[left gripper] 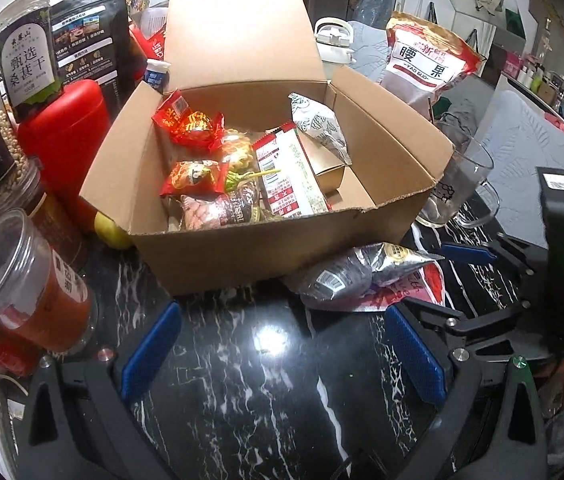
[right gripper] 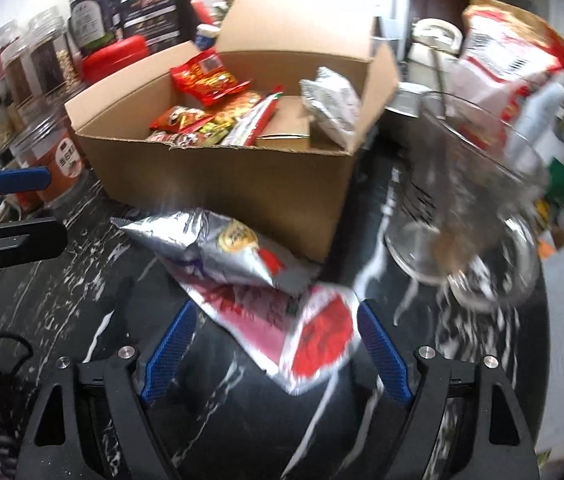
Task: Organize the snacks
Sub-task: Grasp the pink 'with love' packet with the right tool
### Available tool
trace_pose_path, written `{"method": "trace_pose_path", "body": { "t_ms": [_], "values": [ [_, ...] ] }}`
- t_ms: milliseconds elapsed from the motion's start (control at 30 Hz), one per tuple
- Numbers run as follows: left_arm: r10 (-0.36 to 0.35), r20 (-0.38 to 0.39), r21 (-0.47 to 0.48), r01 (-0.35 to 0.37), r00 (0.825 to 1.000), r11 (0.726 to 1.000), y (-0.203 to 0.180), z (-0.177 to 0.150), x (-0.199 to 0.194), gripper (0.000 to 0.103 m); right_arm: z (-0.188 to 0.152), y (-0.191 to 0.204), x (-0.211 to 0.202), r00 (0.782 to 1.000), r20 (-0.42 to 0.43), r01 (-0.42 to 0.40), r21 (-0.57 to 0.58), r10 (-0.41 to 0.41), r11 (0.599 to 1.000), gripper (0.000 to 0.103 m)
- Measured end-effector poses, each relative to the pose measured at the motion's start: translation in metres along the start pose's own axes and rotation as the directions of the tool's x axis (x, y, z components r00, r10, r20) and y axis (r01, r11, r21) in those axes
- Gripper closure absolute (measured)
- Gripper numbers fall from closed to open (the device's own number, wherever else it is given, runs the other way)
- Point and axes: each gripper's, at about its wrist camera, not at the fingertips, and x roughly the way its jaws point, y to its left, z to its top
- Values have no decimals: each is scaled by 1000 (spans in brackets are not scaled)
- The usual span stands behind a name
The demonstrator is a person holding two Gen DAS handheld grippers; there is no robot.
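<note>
Where the open cardboard box [left gripper: 266, 252] meets the dark marbled surface [left gripper: 242, 360], two loose snack packets lie against its near wall: a silver foil packet [right gripper: 210, 248] on top, and under it a red and silver packet [right gripper: 313, 340] that reaches out from the box toward me. My right tongs [right gripper: 276, 354] stand wide apart around that red and silver packet, one blue pad on each side of its near end; the view is blurred, and I see no pad pressing on it. My left tongs [left gripper: 282, 356] are also wide and hold nothing, hanging over bare surface just in front of the box, with the two packets off to their right.

Inside the box sit red snack bags [left gripper: 188, 120], a long white and red pack [left gripper: 289, 172], a small brown carton [left gripper: 327, 168] and a grey patterned pouch [left gripper: 319, 124] leaning in the far right corner. Left of the box stand a red container [left gripper: 66, 128], clear jars [left gripper: 26, 280] and a black pouch [left gripper: 86, 40]. Right of the box stands a clear glass mug [left gripper: 457, 192], and behind that a red and white cashew bag [left gripper: 425, 60].
</note>
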Motion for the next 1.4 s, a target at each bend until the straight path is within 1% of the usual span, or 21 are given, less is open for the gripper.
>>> {"method": "trace_pose_path", "body": {
  "t_ms": [200,300,367,467,533,633,667,733,867,900,933,967,1000,1200,1333,1367,1400],
  "values": [
    [0,-2,0,0,1000,1000,-2,3,4,0,10,3,15,998,-20,-68,-122,66,990,20],
    [-2,-9,0,2,1000,1000,-3,4,7,0,12,2,25,994,-52,-106,-136,100,985,20],
    [3,-11,3,-3,1000,1000,-4,3,7,0,12,0,31,991,-85,-115,-130,104,985,19],
    [6,-10,3,-6,1000,1000,-3,2,6,0,10,1,33,991,-91,-112,-142,100,983,19],
    [6,-5,-2,-6,1000,1000,-1,2,4,0,8,4,33,988,-114,-122,-144,106,982,19],
    [7,-3,-9,-7,1000,1000,1,0,2,0,2,13,30,988,-131,-103,-189,78,977,22],
    [6,-2,-10,-6,1000,1000,1,0,1,0,-1,16,29,989,-132,-96,-206,70,974,26],
    [3,-3,-10,-3,1000,1000,1,-2,-2,0,-4,20,26,987,-136,-107,-199,81,974,35],
    [3,3,-8,-3,1000,1000,1,-7,-8,0,-11,31,18,987,-142,-104,-205,75,973,54],
    [2,5,-8,-2,1000,1000,2,-8,-10,0,-13,35,17,987,-145,-104,-206,75,973,60],
    [2,7,-9,-2,1000,1000,2,-9,-12,0,-15,38,15,986,-148,-101,-207,71,973,64],
    [2,8,-9,-2,1000,1000,3,-10,-14,0,-17,41,12,986,-151,-99,-206,68,973,73],
    [0,8,-10,0,1000,1000,3,-12,-16,0,-20,44,10,984,-163,-102,-202,69,974,77],
    [-9,5,-1,9,1000,1000,3,-20,-23,0,-42,55,-4,981,-179,-107,-157,78,982,78],
    [-20,9,14,20,1000,1000,2,-20,-25,0,-55,54,-15,984,-158,-94,-105,77,990,77],
    [-27,8,19,26,1000,999,2,-20,-25,0,-57,54,-17,986,-149,-91,-97,76,991,71],
    [-32,5,23,32,999,999,2,-19,-24,0,-59,56,-18,987,-146,-85,-89,71,992,55]
  ]
}}
